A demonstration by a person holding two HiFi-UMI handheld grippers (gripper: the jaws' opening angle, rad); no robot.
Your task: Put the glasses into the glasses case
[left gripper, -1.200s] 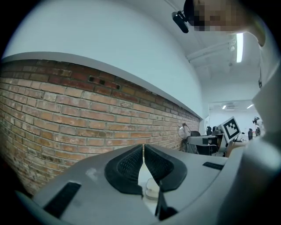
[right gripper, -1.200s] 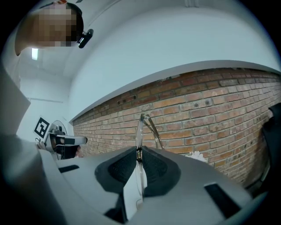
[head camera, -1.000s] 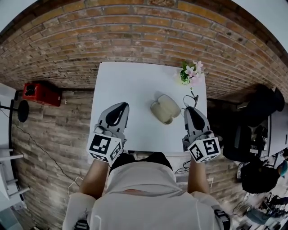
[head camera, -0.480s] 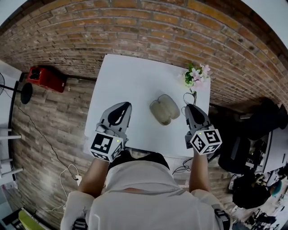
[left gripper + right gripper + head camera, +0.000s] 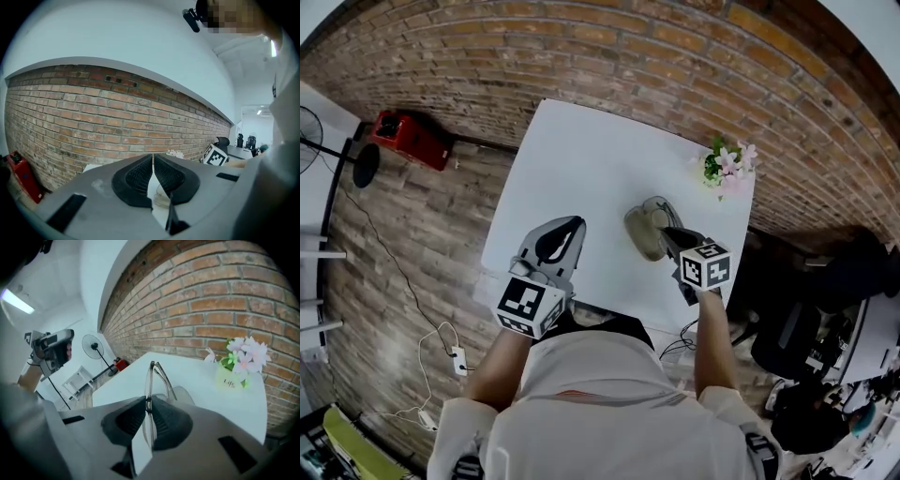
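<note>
The pale beige glasses case (image 5: pixel 645 225) lies open on the white table (image 5: pixel 591 159), right of the middle. My right gripper (image 5: pixel 667 234) points steeply down over the case's near right side. It is shut on the folded clear-framed glasses (image 5: pixel 151 373), which stand on edge between the pads, with the case (image 5: pixel 183 393) just behind them. My left gripper (image 5: pixel 570 225) hovers over the table's front left, apart from the case, its jaws shut with nothing between them (image 5: pixel 153 157). In the head view the glasses are hidden by the right gripper.
A small pot of pink and white flowers (image 5: pixel 727 167) stands at the table's back right corner, also seen in the right gripper view (image 5: pixel 239 359). A brick wall runs behind the table. A red box (image 5: pixel 412 139) and a fan stand on the floor to the left.
My right gripper has dropped from the table's front right edge and tipped downward onto the case, still holding the glasses. The left gripper has sunk slightly.
</note>
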